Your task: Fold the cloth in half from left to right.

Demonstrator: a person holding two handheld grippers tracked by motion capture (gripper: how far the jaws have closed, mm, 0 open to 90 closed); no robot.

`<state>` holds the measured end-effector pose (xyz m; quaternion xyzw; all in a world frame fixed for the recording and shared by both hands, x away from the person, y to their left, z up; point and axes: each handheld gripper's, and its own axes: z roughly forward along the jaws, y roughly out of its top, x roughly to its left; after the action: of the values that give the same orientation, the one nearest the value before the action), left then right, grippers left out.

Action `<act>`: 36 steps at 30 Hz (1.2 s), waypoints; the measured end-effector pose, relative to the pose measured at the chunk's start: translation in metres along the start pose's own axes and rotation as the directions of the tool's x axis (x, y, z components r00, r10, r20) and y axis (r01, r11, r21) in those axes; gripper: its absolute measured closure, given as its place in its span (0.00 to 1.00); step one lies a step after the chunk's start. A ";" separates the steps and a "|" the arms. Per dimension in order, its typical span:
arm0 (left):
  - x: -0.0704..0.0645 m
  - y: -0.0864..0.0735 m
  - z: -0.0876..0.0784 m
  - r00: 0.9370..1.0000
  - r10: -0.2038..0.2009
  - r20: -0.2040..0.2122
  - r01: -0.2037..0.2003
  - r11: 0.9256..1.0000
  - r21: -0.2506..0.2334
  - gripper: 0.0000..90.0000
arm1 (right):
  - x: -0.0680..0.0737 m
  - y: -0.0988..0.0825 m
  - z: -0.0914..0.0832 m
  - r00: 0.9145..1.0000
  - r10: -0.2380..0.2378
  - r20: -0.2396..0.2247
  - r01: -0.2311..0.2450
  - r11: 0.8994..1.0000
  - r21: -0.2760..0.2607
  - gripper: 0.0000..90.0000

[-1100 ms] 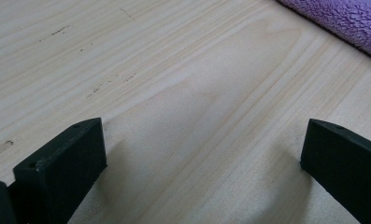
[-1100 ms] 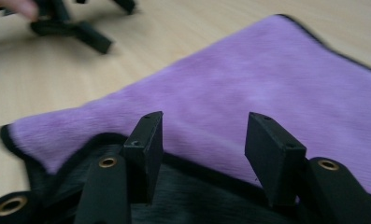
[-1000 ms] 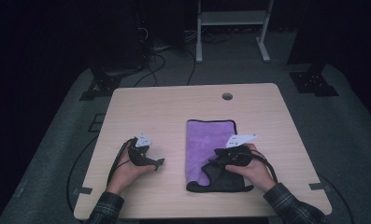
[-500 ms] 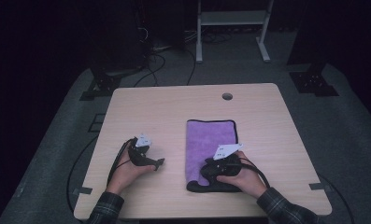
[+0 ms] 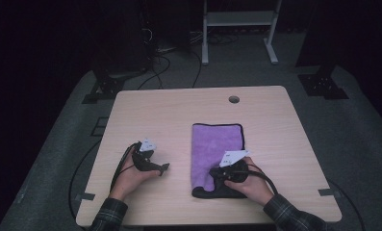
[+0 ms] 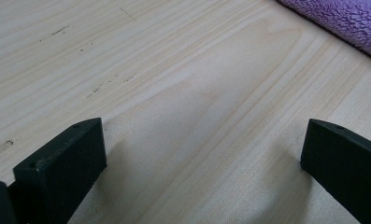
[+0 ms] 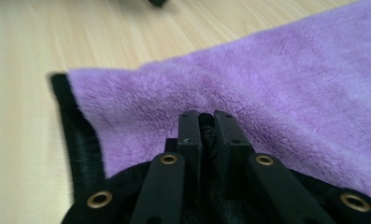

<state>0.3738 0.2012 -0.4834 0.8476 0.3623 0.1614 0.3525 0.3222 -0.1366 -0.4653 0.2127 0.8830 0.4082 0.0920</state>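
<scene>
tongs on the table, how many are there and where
2. The left tongs rest open on bare wood, left of the purple cloth. The right tongs are shut on that cloth's near edge, pinching a fold.

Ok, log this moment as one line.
right gripper: just closed, pinching purple cloth near edge | left gripper: open over bare table

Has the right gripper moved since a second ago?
Yes. The right gripper slid left onto the purple cloth's near edge, and its jaws have just closed on it.
</scene>
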 end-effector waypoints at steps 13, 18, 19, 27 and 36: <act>0.000 0.000 0.000 1.000 -0.001 0.000 0.001 1.000 0.000 0.00 | -0.006 -0.021 -0.051 0.995 0.101 -0.025 -0.102 0.991 -0.089 0.90; 0.000 0.000 0.000 1.000 -0.002 -0.001 0.002 1.000 0.000 0.00 | -0.004 -0.035 -0.066 0.991 0.133 -0.012 -0.134 0.986 -0.096 0.90; 0.000 0.000 0.000 1.000 -0.004 -0.001 0.004 1.000 0.000 0.00 | -0.004 -0.038 -0.069 0.990 0.139 -0.007 -0.139 0.986 -0.094 0.90; -0.001 0.000 0.000 1.000 -0.008 -0.001 0.008 1.000 -0.001 0.00 | 0.001 -0.062 -0.085 0.984 0.169 0.051 -0.166 0.984 -0.059 0.85; -0.001 0.000 0.000 1.000 -0.008 -0.002 0.008 1.000 -0.001 0.00 | -0.001 -0.063 -0.102 0.977 0.199 0.072 -0.186 0.970 -0.154 0.75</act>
<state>0.3727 0.2007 -0.4835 0.8459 0.3658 0.1609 0.3533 0.2697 -0.2428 -0.4473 0.3077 0.8210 0.4692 0.1057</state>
